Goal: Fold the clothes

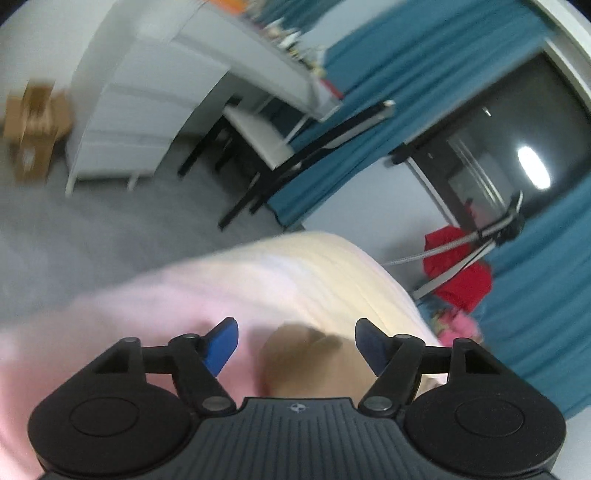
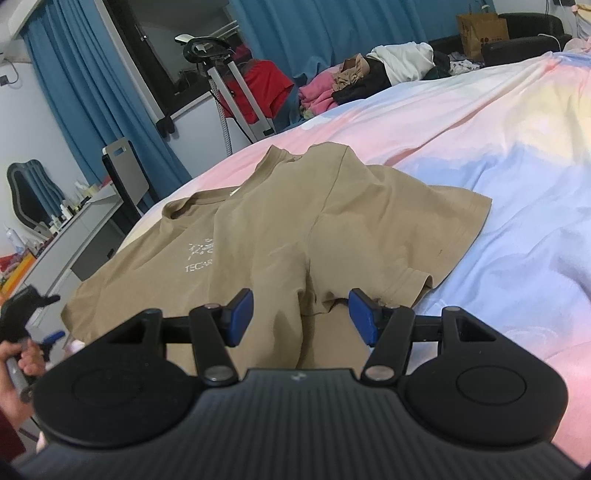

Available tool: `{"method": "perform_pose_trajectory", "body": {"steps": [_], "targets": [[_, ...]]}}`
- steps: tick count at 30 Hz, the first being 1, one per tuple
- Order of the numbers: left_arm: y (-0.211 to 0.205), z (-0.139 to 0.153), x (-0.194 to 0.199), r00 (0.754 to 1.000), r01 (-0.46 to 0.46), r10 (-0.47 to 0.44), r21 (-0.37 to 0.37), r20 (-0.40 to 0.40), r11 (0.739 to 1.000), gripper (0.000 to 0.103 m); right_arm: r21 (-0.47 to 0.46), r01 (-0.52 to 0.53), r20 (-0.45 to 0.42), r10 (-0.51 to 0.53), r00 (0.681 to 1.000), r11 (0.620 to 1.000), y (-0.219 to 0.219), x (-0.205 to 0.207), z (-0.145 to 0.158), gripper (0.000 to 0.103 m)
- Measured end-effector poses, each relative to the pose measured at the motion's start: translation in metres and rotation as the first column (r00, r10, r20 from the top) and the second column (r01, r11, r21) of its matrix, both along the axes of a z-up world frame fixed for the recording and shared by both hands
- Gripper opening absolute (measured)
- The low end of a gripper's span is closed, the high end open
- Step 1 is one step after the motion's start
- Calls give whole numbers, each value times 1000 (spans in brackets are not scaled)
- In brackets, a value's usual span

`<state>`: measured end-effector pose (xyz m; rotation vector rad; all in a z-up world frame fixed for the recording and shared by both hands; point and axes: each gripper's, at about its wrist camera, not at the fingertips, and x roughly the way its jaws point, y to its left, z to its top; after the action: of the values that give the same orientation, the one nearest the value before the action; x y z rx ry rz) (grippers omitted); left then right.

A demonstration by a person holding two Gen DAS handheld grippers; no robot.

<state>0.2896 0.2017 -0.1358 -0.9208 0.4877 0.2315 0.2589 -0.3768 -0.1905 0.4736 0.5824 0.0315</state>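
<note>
Both claws are spread apart: the right claw (image 2: 301, 314) hovers low over the tan T-shirt (image 2: 280, 229) near the bed (image 2: 498, 147) edge; the left claw (image 1: 296, 345) points toward blue curtains (image 1: 424, 74).

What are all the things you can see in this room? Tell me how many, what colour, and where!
T-shirt: one, tan with pale print, spread rumpled on the bed.
Bed cover: one, pink, blue and yellow, under the shirt.
Clothes pile: one heap, pink, black, white and tan, at the bed's far end.
Red cloth: one, hanging by the metal stand.
Curtains: blue, along the far wall.
Paper bag: one, brown, far right corner.
Dresser: one, white, left of the bed, small bottles on top.
Mirror: one, wavy dark frame, on the left wall.
Chair: one, white seat, black legs, under the desk.
Cardboard box: one, brown, on the floor.
Left gripper: black, blue pads, open, view blurred.
Right gripper: black, blue pads, open over the shirt's near edge.
</note>
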Motion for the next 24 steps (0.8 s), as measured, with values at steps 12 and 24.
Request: {"method": "perform_pose_trajectory", "body": {"steps": [12,24], "targets": [[1,-17,22,999,-18,17,-23,-35,1000,72,30,-14,-17,14,1000,999,1,-2,-4,61],[-175,61,40,901,286,-434,761,-6,583,4,64,-10,-41,13,999,998,-2,2,-11,61]]}}
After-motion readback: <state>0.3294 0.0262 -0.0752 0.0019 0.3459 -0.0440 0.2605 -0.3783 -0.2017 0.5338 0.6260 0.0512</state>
